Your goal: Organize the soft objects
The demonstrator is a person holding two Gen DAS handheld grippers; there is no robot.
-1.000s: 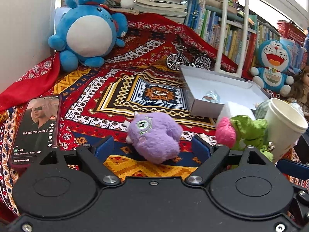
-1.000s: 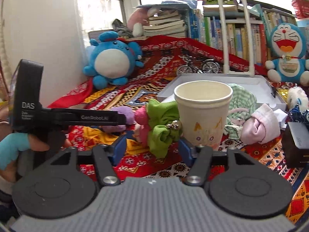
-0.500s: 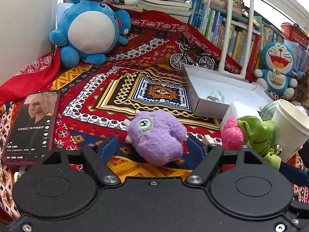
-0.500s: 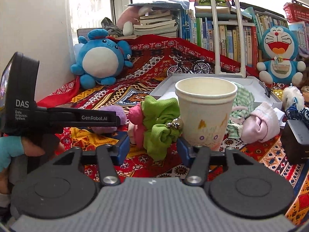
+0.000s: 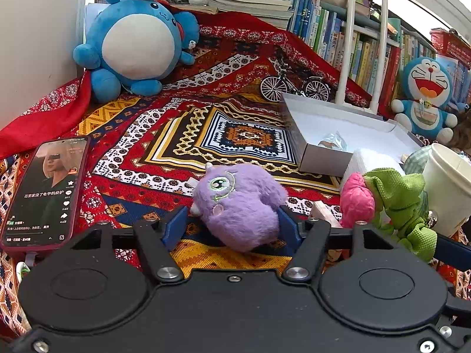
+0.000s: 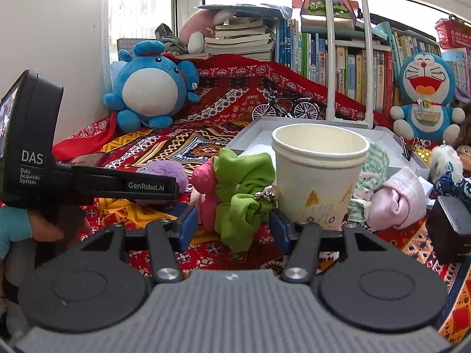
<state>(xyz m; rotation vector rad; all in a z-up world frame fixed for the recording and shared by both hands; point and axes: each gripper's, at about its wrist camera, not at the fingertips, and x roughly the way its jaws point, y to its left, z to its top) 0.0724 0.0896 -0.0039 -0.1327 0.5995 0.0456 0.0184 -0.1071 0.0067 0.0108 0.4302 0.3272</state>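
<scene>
The left gripper (image 5: 232, 223) is closing its jaws around a purple plush toy (image 5: 240, 203) that lies on the patterned red cloth (image 5: 235, 135); the toy sits between the blue pads, the right pad touching its fur and the left pad just beside its snout, so the squeeze is not yet firm. A phone (image 5: 45, 197) with a lit screen lies flat on the cloth to the left of that gripper.

The right gripper (image 6: 232, 226) holds its jaws at a middling width around a bundle of green and pink fabric (image 6: 235, 188) with a small metal bell (image 6: 268, 192) on it; whether the pads press the fabric cannot be told. A paper cup (image 6: 319, 170) stands upright just beside the bundle, on its right. Behind the cup lies a shallow white box (image 5: 332, 135), and a pale pink soft item (image 6: 394, 200) rests near the cup's right side.

At the back, a big blue round plush (image 5: 138, 35) leans by the wall, a miniature bicycle (image 5: 294, 85) stands on the cloth, and a blue cat plush (image 6: 424, 100) sits before a row of books (image 6: 347, 67). In the right wrist view the left gripper's body shows at the left edge, with a teal sleeve (image 6: 13, 226) below it
</scene>
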